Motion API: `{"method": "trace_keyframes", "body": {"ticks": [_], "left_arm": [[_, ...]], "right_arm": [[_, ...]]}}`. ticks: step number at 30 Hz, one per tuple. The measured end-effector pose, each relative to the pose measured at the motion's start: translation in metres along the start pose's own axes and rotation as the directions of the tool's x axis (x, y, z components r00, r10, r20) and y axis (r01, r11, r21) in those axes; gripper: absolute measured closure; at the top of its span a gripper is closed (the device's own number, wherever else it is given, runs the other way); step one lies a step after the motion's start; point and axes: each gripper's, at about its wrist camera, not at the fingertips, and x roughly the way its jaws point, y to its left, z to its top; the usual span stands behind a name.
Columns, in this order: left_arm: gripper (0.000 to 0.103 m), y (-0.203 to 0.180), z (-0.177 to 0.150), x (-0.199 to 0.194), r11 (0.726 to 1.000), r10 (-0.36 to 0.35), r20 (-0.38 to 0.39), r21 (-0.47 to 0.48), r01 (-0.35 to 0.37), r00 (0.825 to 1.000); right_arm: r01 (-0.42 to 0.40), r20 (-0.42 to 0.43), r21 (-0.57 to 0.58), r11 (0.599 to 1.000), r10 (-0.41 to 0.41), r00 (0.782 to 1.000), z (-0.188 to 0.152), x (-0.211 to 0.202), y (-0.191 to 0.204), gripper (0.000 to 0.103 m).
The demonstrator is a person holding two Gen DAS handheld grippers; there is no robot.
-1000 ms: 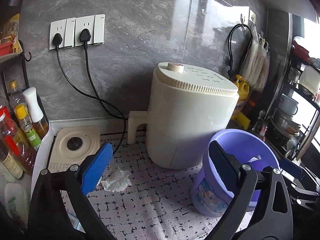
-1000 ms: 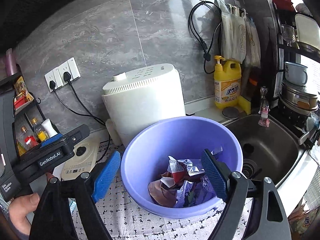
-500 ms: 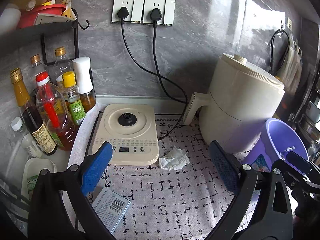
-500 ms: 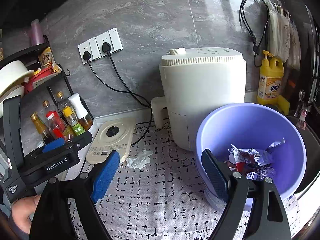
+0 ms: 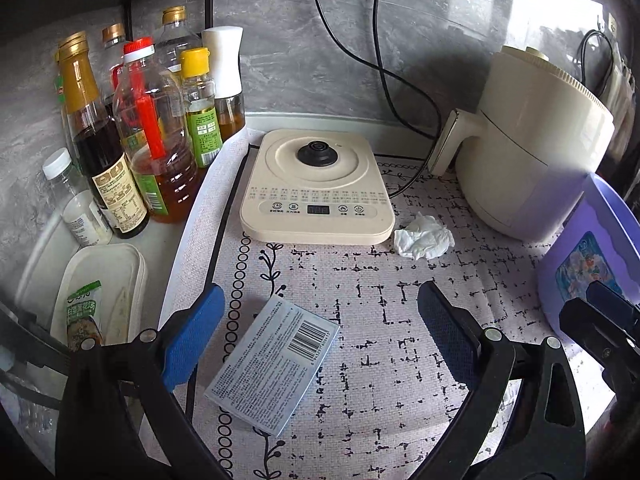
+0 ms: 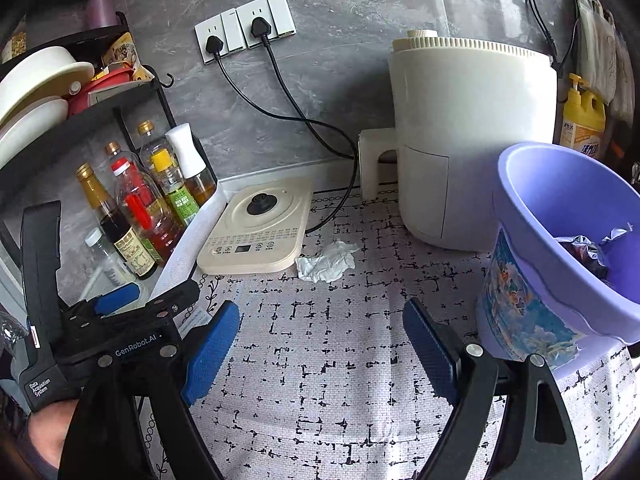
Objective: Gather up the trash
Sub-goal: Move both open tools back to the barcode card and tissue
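A crumpled white tissue (image 5: pixel 423 237) lies on the patterned mat beside the cream hotplate; it also shows in the right wrist view as the tissue (image 6: pixel 327 261). A flat grey-blue packet with a barcode (image 5: pixel 276 364) lies on the mat between and just beyond my left gripper's fingers. My left gripper (image 5: pixel 320 336) is open with nothing held. The purple bucket (image 6: pixel 560 248) stands at the right with foil wrappers inside; its side shows as the bucket (image 5: pixel 588 256). My right gripper (image 6: pixel 320 344) is open above bare mat. The left gripper (image 6: pixel 132 312) appears at the lower left of that view.
A cream hotplate (image 5: pixel 316 188) sits by the wall with two black cords running to the sockets. A cream air fryer (image 5: pixel 532 144) stands to the right. Several sauce and oil bottles (image 5: pixel 144 128) crowd the left, with a white lidded box (image 5: pixel 100 292) in front. A yellow detergent bottle (image 6: pixel 582 120) stands far right.
Both grippers swung left and sank toward the mat. The bucket slid to the right edge of both views; the hotplate, bottles and barcode packet came into view. Jaws stayed wide.
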Motion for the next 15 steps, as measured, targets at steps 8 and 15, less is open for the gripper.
{"method": "trace_keyframes", "body": {"ticks": [8, 15], "left_arm": [[0.007, 0.011, -0.025, 0.027, 0.998, 0.051, -0.08, 0.046, -0.047, 0.996], [0.007, 0.012, -0.038, 0.055, 0.992, 0.102, -0.144, 0.085, -0.091, 0.984]], "right_arm": [[0.002, -0.06, 0.027, 1.0, -0.001, 0.998, -0.026, 0.025, 0.0, 0.021], [0.011, -0.1, 0.067, 0.998, -0.004, 0.995, -0.042, 0.04, -0.01, 0.021]]}}
